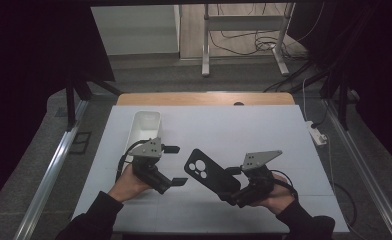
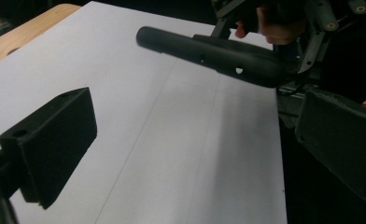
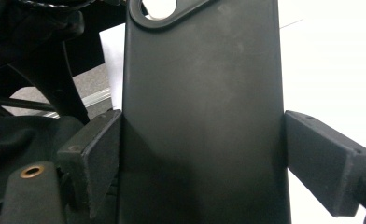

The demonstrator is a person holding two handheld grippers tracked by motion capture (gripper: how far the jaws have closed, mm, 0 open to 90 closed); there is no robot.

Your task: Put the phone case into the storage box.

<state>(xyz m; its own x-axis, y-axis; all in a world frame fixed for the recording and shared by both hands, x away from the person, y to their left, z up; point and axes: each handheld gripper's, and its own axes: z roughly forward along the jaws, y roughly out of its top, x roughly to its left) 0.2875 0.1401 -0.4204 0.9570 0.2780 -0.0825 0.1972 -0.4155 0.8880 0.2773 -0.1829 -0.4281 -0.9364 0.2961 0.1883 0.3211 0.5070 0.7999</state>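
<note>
- On white table sheet (image 1: 264,125): white bin (image 1: 145,126) far left, upright.
- Right gripper (image 3: 202,158): jaws clamped on both long edges of black phone case (image 1: 210,173), case raised off sheet, camera cutout toward left gripper.
- Left gripper (image 1: 173,165): jaws spread wide, holding nothing, just beside case.

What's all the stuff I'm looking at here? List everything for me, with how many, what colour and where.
phone case: one, black, held above the mat's middle, camera cutouts at its far end
bin: one, white, far left part of the mat
mat: one, white, covering the table
table: one, wooden edge at the far side
power strip: one, white, floor to the right
metal frame: one, grey, floor beyond the table
left claw: one, black, open, over the mat
right claw: one, black, clamped on the phone case's sides
hands: two, dark sleeves, bottom edge
</note>
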